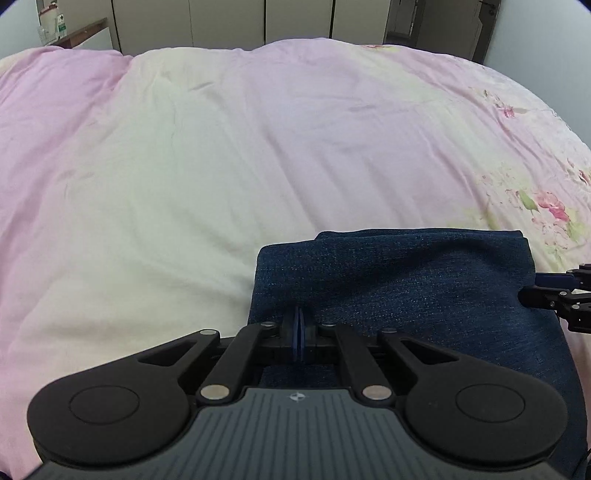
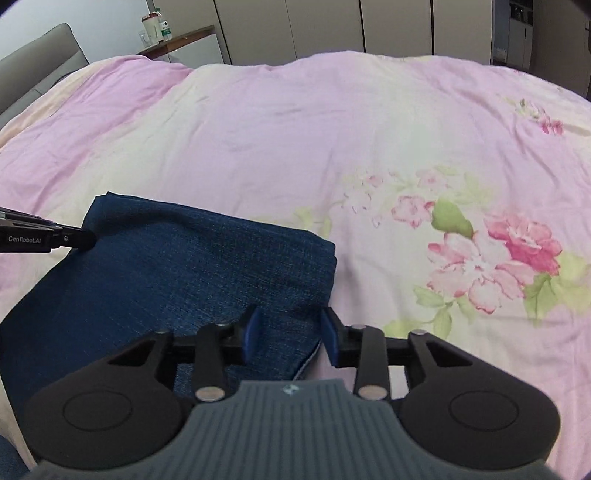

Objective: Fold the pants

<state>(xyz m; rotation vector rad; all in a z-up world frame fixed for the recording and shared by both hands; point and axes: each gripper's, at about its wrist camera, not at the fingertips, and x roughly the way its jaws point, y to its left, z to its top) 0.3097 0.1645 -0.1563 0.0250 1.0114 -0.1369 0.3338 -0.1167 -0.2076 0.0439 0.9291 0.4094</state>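
Dark blue denim pants (image 1: 406,280) lie folded on a pink floral quilt (image 1: 221,155). My left gripper (image 1: 299,325) is shut, its blue pads pressed together over the pants' left part; whether cloth is pinched between them is hidden. It also shows in the right wrist view (image 2: 88,238), touching the pants' far left corner. In the right wrist view the pants (image 2: 177,266) fill the lower left. My right gripper (image 2: 290,332) is open, its jaws astride the pants' right edge. It shows at the right edge of the left wrist view (image 1: 528,293).
The quilt (image 2: 369,147) covers the whole bed. Behind it stand pale wardrobe doors (image 2: 332,26) and a side shelf with a cup (image 2: 151,26). A grey headboard (image 2: 33,62) is at far left.
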